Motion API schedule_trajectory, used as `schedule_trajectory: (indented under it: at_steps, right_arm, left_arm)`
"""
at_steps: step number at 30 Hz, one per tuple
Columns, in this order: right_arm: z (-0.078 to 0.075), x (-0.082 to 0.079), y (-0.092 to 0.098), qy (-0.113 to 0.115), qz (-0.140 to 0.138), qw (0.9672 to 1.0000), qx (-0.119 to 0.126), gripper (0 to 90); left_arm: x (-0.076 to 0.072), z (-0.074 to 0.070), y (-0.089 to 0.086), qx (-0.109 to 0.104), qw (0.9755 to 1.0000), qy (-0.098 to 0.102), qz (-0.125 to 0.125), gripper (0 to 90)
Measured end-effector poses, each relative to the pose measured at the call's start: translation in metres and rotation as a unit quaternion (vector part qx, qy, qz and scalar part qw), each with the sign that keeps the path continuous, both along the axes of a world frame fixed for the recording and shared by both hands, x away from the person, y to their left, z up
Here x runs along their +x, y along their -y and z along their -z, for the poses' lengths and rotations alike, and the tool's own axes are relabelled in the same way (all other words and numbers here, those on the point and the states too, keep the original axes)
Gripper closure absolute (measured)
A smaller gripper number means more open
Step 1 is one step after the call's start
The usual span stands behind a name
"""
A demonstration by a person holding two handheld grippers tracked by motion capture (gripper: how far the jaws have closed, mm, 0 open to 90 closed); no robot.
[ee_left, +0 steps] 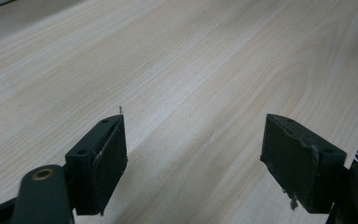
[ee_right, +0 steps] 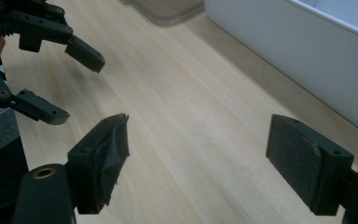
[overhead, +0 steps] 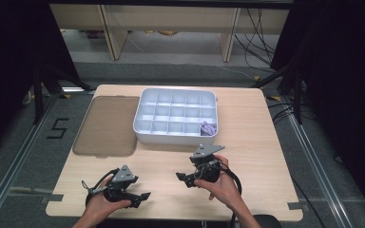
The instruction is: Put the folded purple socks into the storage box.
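A white tray (overhead: 145, 129) divided into several compartments stands at the middle back of the wooden table (overhead: 252, 156). A small purple thing (overhead: 208, 127) lies in its front right compartment. My left gripper (overhead: 141, 199) rests low near the front edge, held in a hand, jaws open and pointing right. My right gripper (overhead: 183, 179) is just in front of the tray, open, jaws pointing left toward the other one. In the left gripper view the left gripper (ee_left: 193, 144) stands open over bare wood. The right gripper (ee_right: 198, 149) is open too, with the tray's wall (ee_right: 307, 56) to its right.
A translucent grey-brown lid (overhead: 107, 126) lies flat left of the tray; its corner (ee_right: 168, 9) appears in the right gripper view. The left gripper (ee_right: 81, 88) shows there at upper left, open. Dark curtains and floor rails flank the table.
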State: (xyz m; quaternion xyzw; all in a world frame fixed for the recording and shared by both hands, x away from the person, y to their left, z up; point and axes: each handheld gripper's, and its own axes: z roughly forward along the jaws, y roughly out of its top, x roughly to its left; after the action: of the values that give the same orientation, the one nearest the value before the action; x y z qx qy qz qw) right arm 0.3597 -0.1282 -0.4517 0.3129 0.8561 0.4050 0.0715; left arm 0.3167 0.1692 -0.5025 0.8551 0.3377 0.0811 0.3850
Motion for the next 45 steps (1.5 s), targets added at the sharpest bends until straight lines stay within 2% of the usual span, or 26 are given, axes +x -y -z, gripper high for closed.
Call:
schedule_trajectory:
  at_steps: [6, 7, 9, 14, 15, 16, 17, 19, 22, 23, 24, 25, 28, 29, 30, 33, 45]
  right_arm:
    - [0.004, -0.005, 0.0, 0.001, -0.006, 1.0, 0.0, 21.4]
    - [0.004, -0.007, 0.001, -0.006, -0.006, 1.0, -0.002, 21.4]
    - [0.007, -0.008, 0.001, 0.001, -0.008, 1.0, -0.001, 21.2]
    - [0.011, -0.014, 0.003, -0.011, -0.005, 0.9999, -0.005, 20.8]
    - [0.013, -0.014, 0.003, -0.005, -0.01, 0.9999, -0.005, 20.8]
    - [0.013, -0.016, 0.003, -0.013, -0.004, 0.9999, -0.007, 20.7]
    - [0.015, -0.017, 0.004, -0.008, -0.005, 0.9999, -0.007, 20.6]
    - [0.017, -0.019, 0.005, -0.005, -0.007, 0.9999, -0.009, 20.3]
    - [0.019, -0.023, 0.007, -0.014, -0.001, 0.9998, -0.017, 19.6]
    - [0.021, -0.025, 0.008, -0.015, -0.003, 0.9997, -0.018, 19.6]
    - [0.023, -0.025, 0.008, -0.007, -0.01, 0.9998, -0.017, 19.5]
    - [0.023, -0.027, 0.009, -0.013, -0.003, 0.9997, -0.019, 19.4]
    - [0.028, -0.031, 0.009, -0.007, 0.001, 0.9999, -0.013, 19.2]
    - [0.027, -0.032, 0.01, -0.015, 0.005, 0.9996, -0.022, 19.2]
    - [0.029, -0.033, 0.01, -0.008, 0.005, 0.9998, -0.02, 19.1]
    - [0.032, -0.034, 0.01, -0.006, 0.001, 0.9998, -0.019, 19.0]
    - [0.037, -0.04, 0.01, -0.007, 0.002, 0.9995, -0.03, 18.6]
  left_arm:
    - [-0.001, 0.0, 0.001, -0.006, 1.0, 0.0, -0.004, 21.8]
    - [-0.001, 0.0, 0.001, -0.007, 1.0, 0.0, -0.004, 21.8]
    - [-0.001, 0.0, 0.001, -0.006, 1.0, 0.0, -0.004, 21.8]
    - [-0.001, 0.0, 0.001, -0.007, 1.0, 0.001, -0.004, 21.9]
    - [-0.001, 0.0, 0.001, -0.007, 1.0, 0.001, -0.005, 21.8]
    - [-0.001, 0.0, 0.001, -0.007, 1.0, 0.001, -0.004, 21.9]
    - [0.0, 0.0, 0.001, 0.001, 1.0, 0.003, -0.003, 21.8]
    - [0.0, 0.0, 0.001, 0.003, 1.0, 0.003, -0.001, 21.8]
    - [-0.001, 0.0, 0.001, -0.003, 1.0, 0.001, -0.003, 21.8]
    - [-0.001, -0.001, 0.001, 0.002, 1.0, 0.001, 0.001, 21.8]
    - [-0.001, 0.0, 0.002, -0.009, 0.9999, 0.0, -0.005, 21.8]
    - [-0.001, 0.0, 0.002, -0.008, 1.0, 0.001, -0.004, 21.8]
    - [-0.002, 0.0, 0.002, -0.003, 1.0, -0.002, -0.002, 21.9]
    - [-0.001, 0.0, 0.002, 0.001, 1.0, 0.001, 0.003, 21.8]
    - [-0.001, 0.0, 0.002, 0.0, 1.0, 0.001, 0.002, 21.8]
    - [-0.001, 0.0, 0.002, 0.0, 1.0, 0.001, 0.003, 21.8]
    - [-0.001, 0.0, 0.002, 0.001, 1.0, 0.001, 0.003, 21.8]
